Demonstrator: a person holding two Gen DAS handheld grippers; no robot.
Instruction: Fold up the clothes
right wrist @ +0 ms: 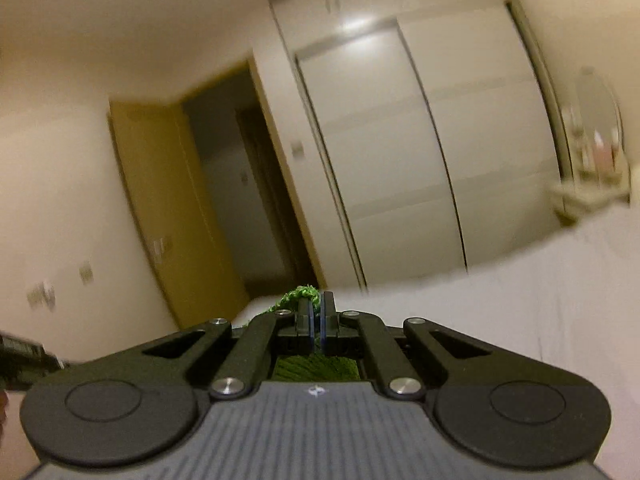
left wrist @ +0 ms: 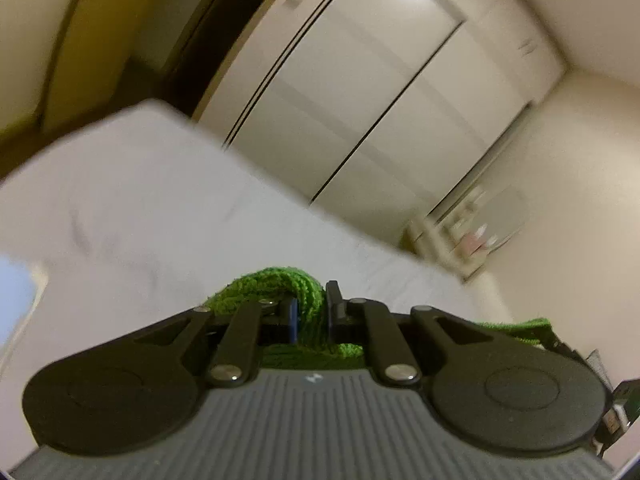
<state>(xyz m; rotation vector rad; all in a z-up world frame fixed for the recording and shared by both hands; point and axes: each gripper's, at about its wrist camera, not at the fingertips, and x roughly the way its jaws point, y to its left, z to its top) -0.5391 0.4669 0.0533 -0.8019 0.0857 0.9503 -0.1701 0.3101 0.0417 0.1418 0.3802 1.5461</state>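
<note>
A green knitted garment bunches up between the fingers of my left gripper, which is shut on a fold of it, raised above the white bed. More green fabric stretches off to the right behind the gripper body. In the right wrist view my right gripper is shut on a thin edge of the same green garment, and green knit hangs below the fingers. Both views are blurred and tilted. The rest of the garment is hidden below the grippers.
White sliding wardrobe doors fill the far wall. A yellow door stands open beside a dark doorway. A small dressing shelf with a mirror sits at the right. A pale blue item lies at the bed's left edge.
</note>
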